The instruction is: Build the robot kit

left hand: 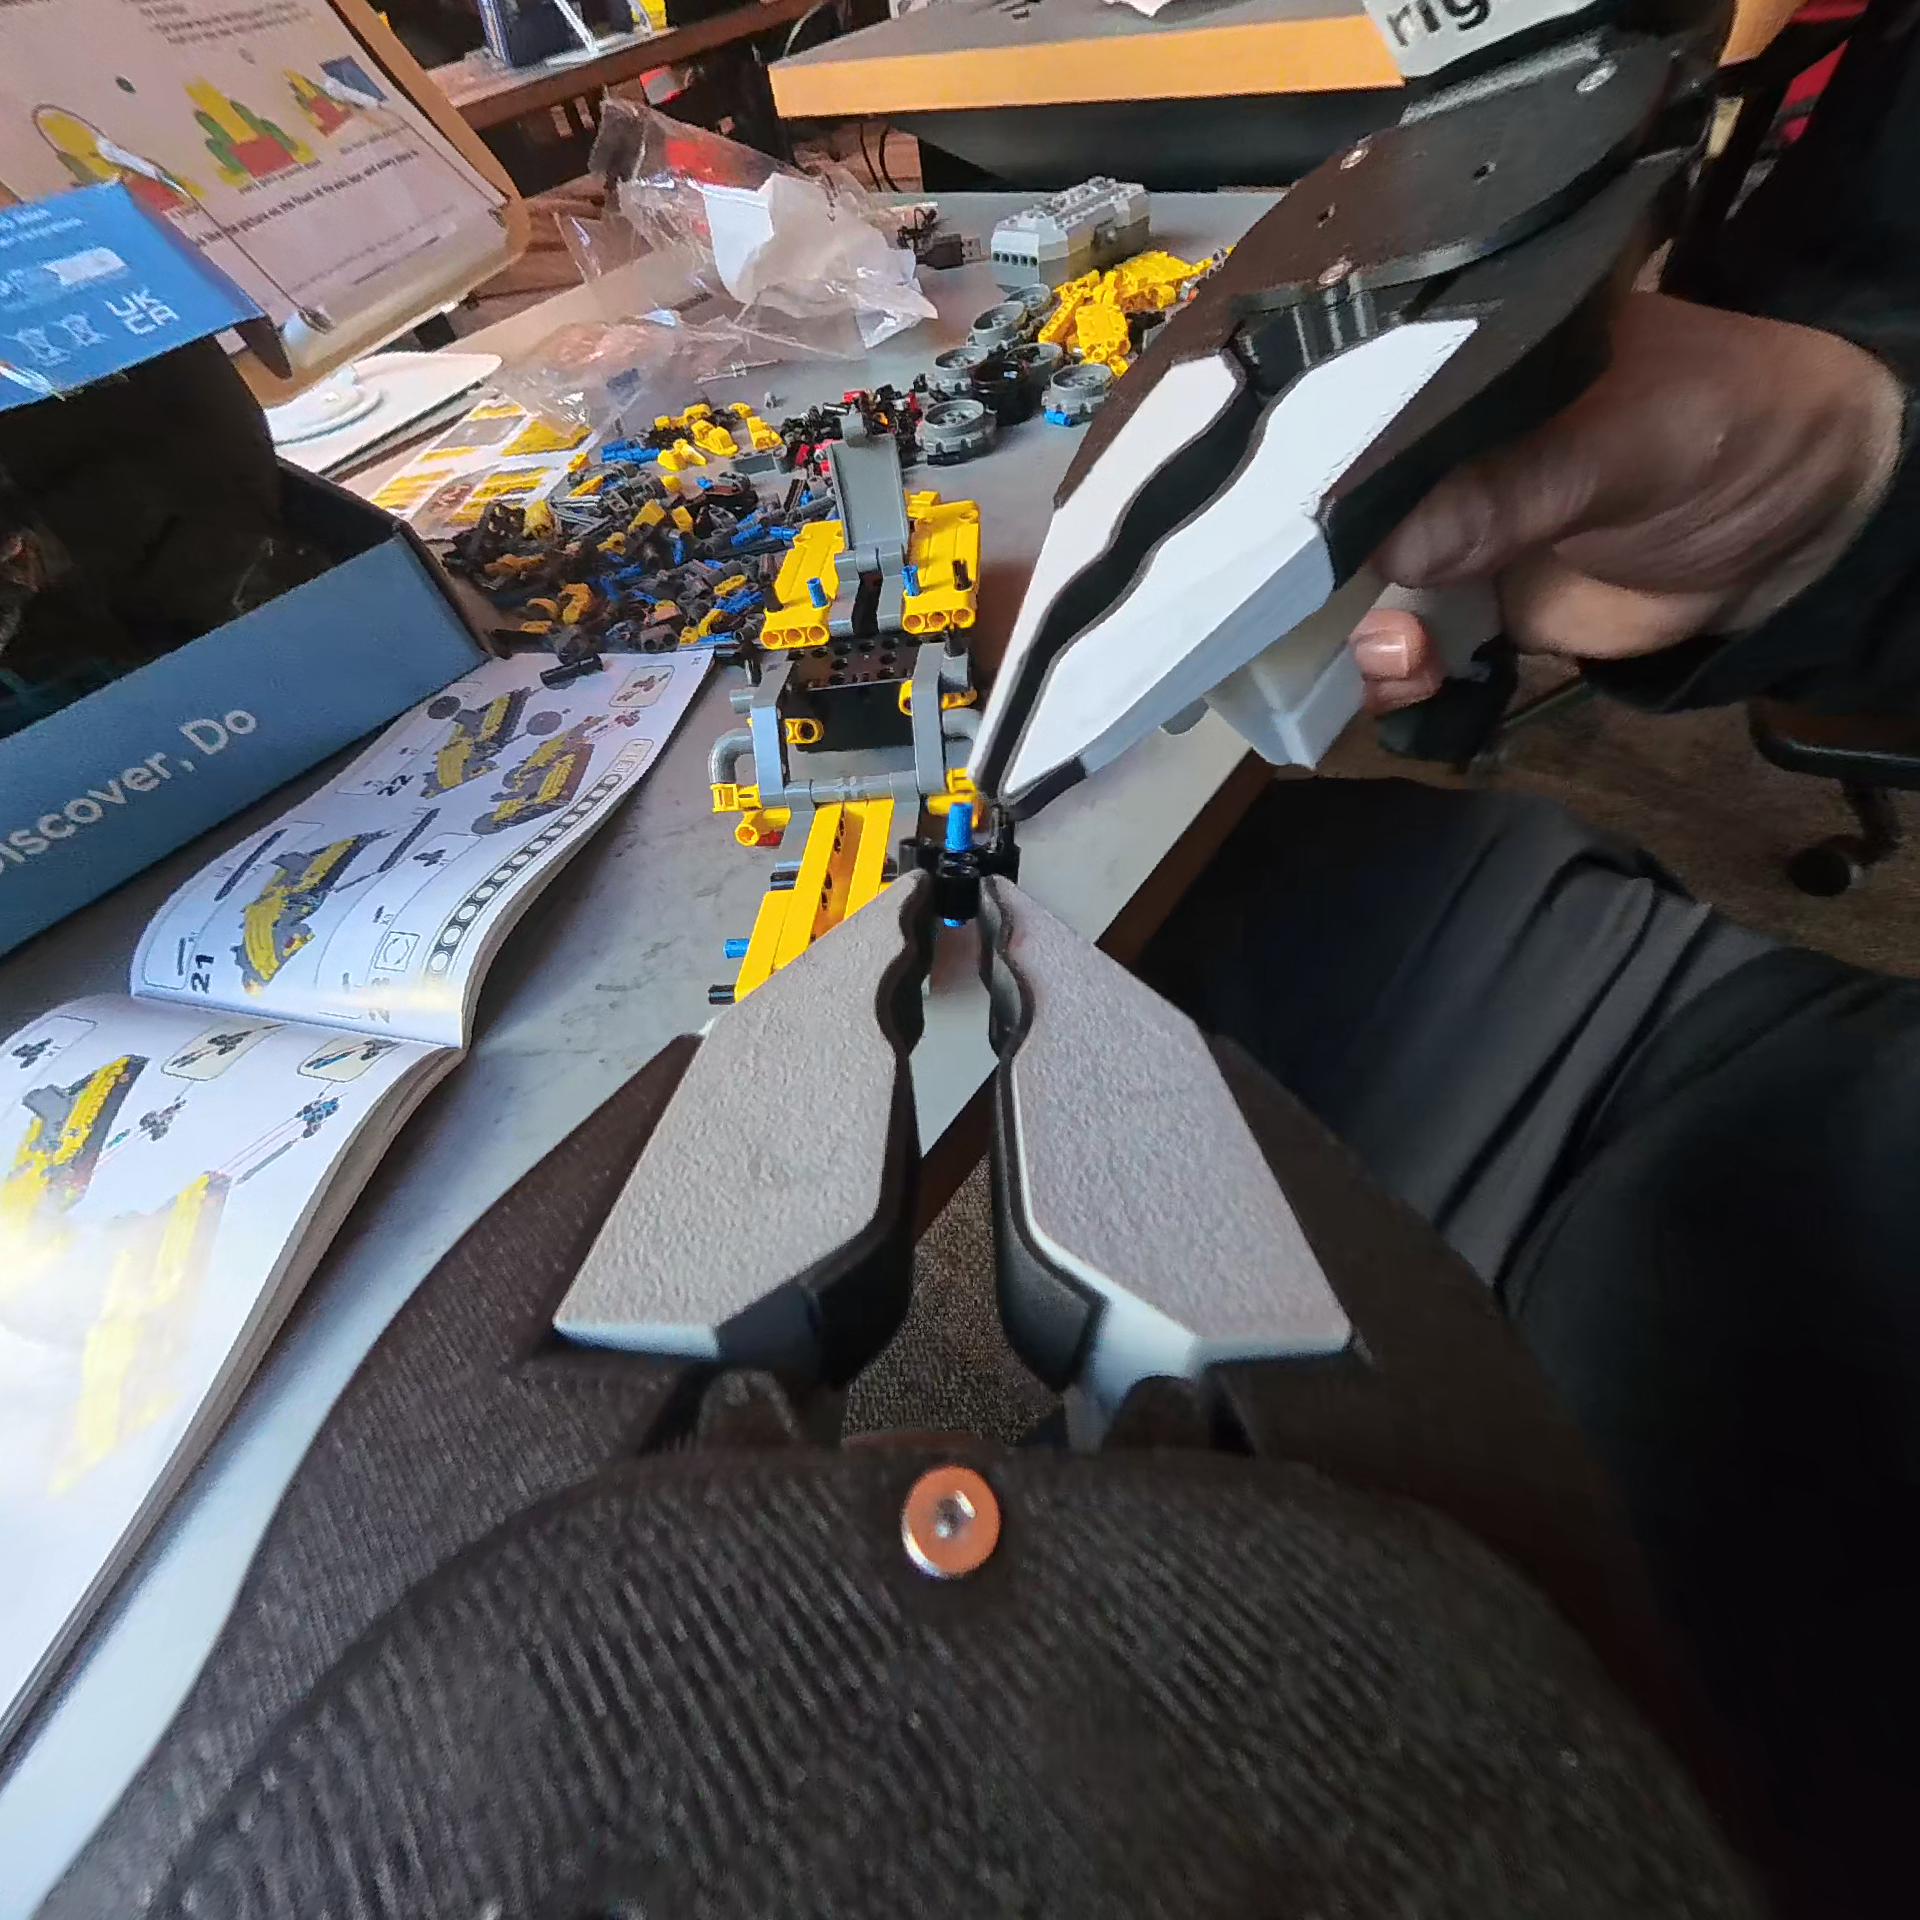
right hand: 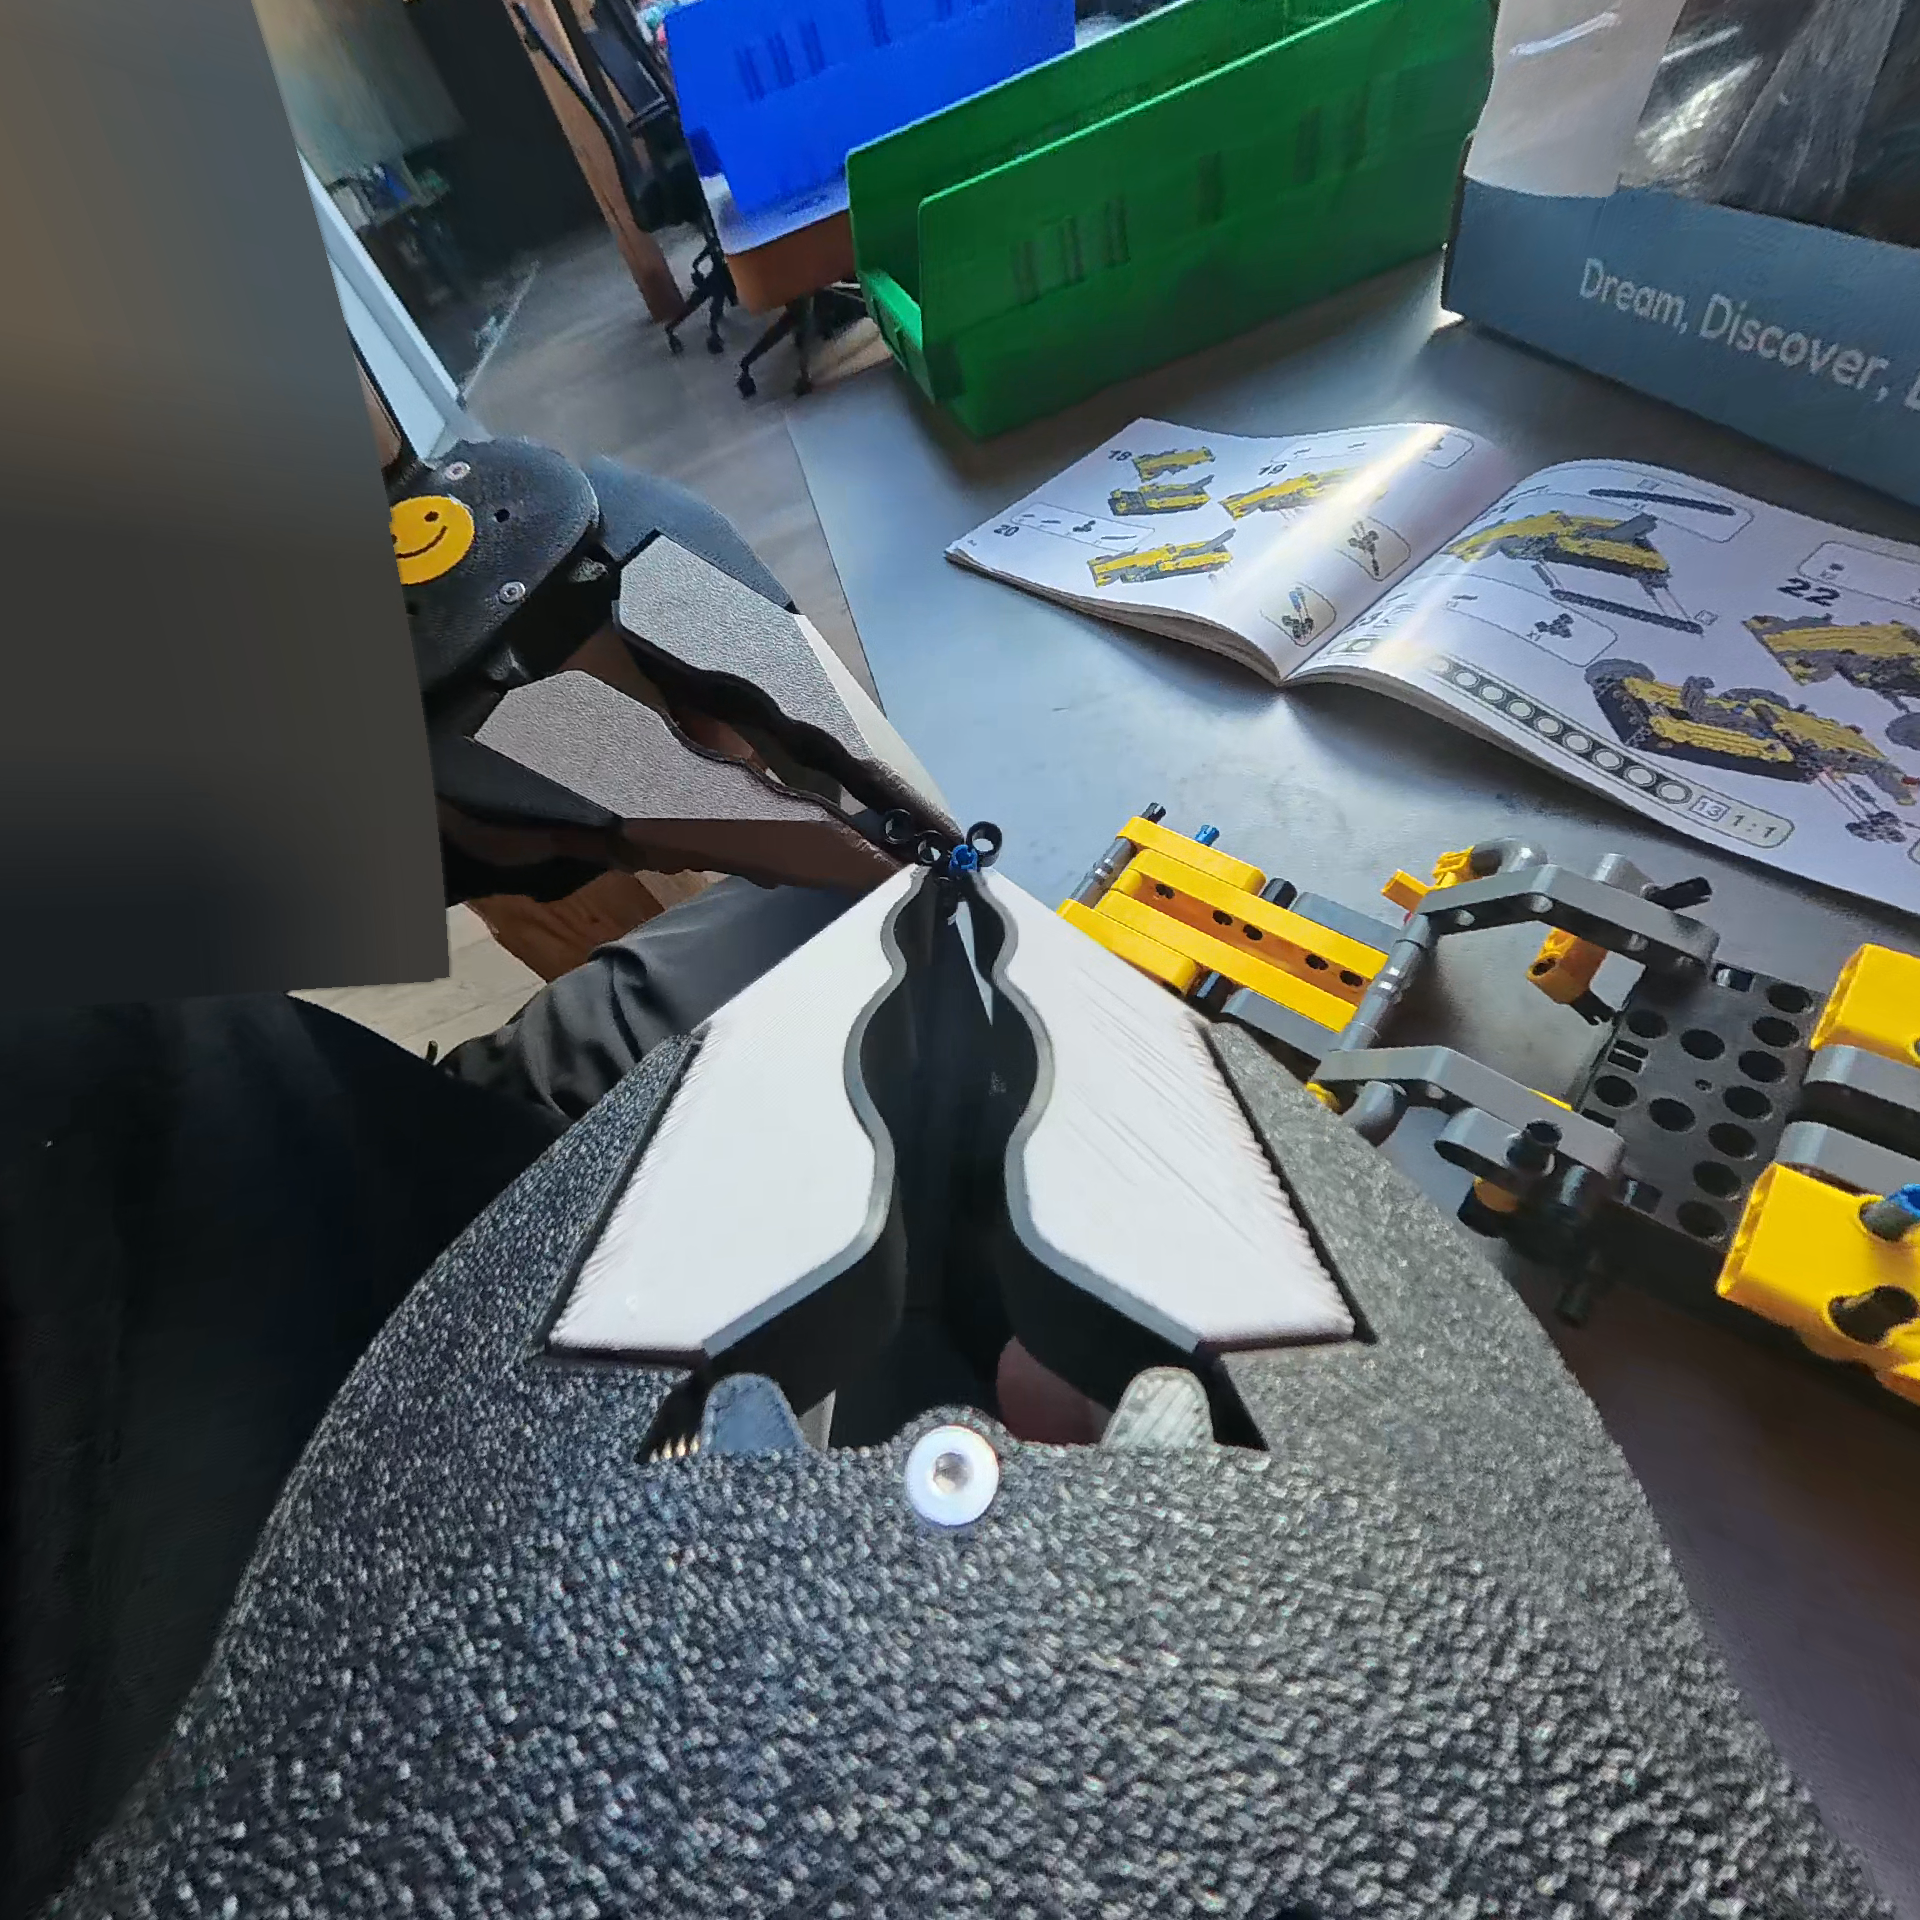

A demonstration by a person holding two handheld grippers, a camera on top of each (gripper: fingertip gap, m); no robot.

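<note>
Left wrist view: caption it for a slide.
Both grippers, left and right, pinch a small black-and-blue piece above the yellow model, beside the manual.

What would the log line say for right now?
left gripper: shut on small black connector piece | right gripper: shut on small blue pin | tips meeting beside grey table

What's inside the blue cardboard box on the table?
The blue box stands open, but its inside is dark. Only dim, shadowed shapes show, too murky to name. Its near wall and a raised flap hide the rest.
</note>
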